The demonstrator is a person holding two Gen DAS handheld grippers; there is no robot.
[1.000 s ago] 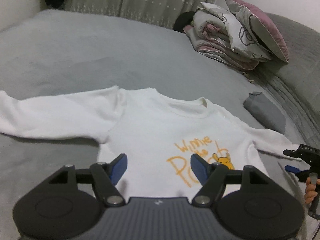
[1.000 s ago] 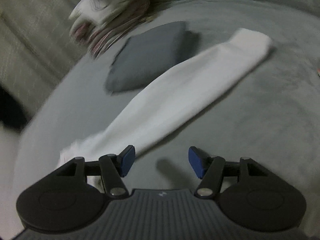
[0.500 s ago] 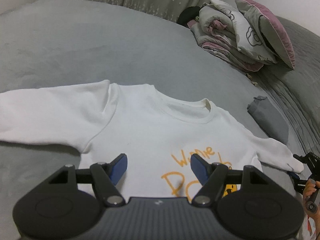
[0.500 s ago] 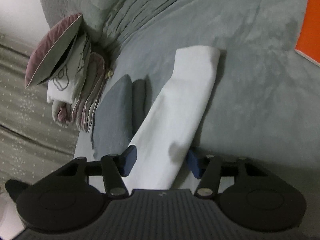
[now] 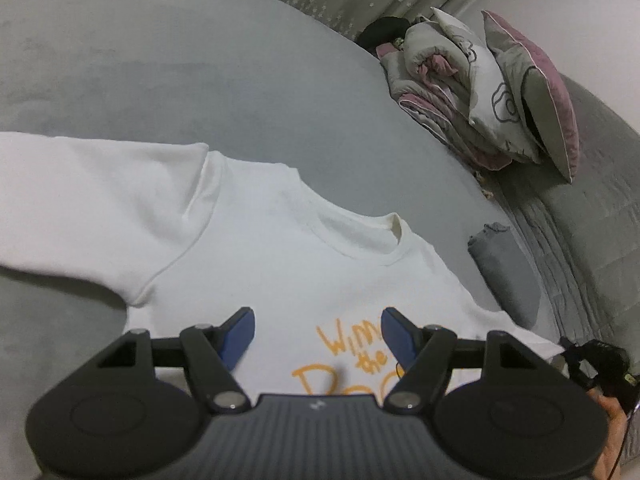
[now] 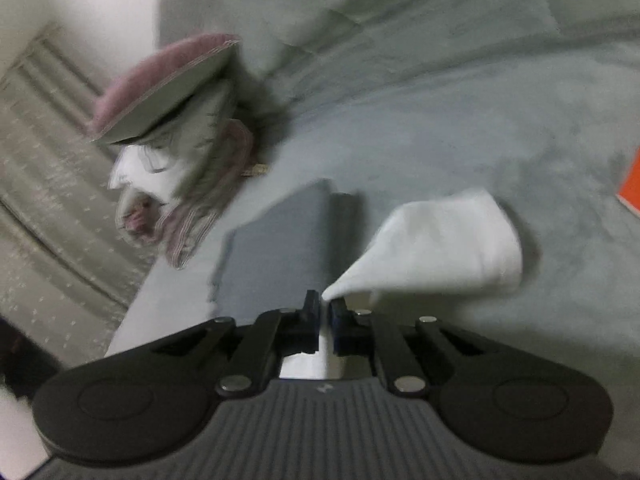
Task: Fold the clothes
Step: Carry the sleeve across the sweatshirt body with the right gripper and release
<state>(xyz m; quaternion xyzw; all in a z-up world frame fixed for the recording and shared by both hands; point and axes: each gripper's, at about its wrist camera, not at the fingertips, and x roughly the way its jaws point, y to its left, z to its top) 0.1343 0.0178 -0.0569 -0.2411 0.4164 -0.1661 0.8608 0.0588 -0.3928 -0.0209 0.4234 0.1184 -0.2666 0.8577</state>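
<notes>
A white sweatshirt (image 5: 256, 264) lies spread flat, front up, on a grey bed cover (image 5: 200, 72), directly ahead of and beneath the left gripper (image 5: 318, 330). That claw hovers with its blue-padded jaws spread wide, nothing between them; the orange lettering (image 5: 352, 344) on the chest sits just ahead of its right finger, and one long sleeve stretches away to its left.

The right gripper (image 6: 325, 307) has its jaws pinched together on a fold of the sweatshirt's other sleeve (image 6: 440, 248), which rises to the fingertips in a peak; the cuff end spreads out ahead and to the right of the claw (this view is motion-blurred, so finer detail is lost). A folded grey cloth (image 6: 276, 248) lies just ahead and to the left of this claw, beside the sleeve. Farther off to the left sits a stack of bedding (image 6: 180, 160) topped by a mauve pillow (image 6: 160, 80).
</notes>
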